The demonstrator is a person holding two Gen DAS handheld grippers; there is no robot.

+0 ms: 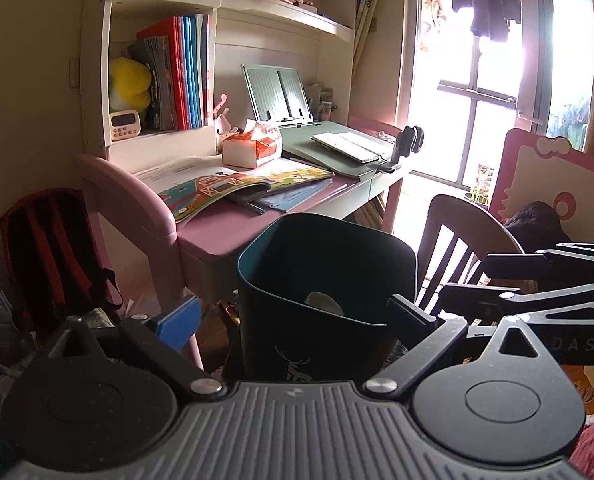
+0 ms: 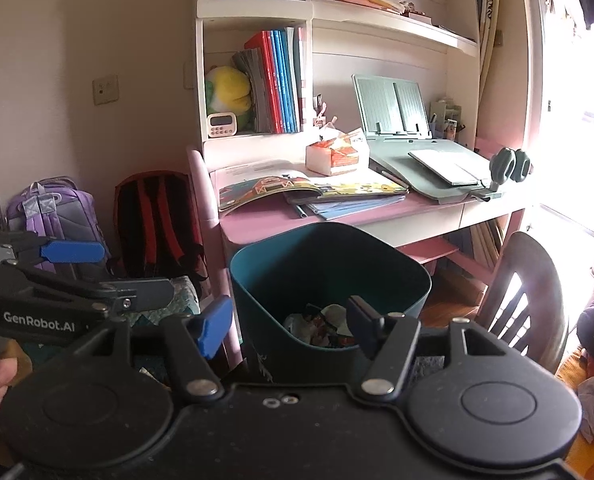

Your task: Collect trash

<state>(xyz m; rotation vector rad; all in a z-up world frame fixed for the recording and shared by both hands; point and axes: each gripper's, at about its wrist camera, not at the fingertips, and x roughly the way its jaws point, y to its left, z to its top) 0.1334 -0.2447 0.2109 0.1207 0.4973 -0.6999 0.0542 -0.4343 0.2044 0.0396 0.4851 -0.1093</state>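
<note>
both tongs [image 1: 293,316] [image 2: 285,326] spread, empty, over teal bin [image 2: 329,264]; "genrobot.ai" on left one's arm

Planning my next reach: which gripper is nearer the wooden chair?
Right. The right gripper faces the teal trash bin on the wooden chair side; the left gripper is alongside it, toward the purple backpack.

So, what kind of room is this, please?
Most likely a child's bedroom or study corner at home: a pink desk with a picture book on it, a shelf of books above, and backpacks by the wall.
</note>
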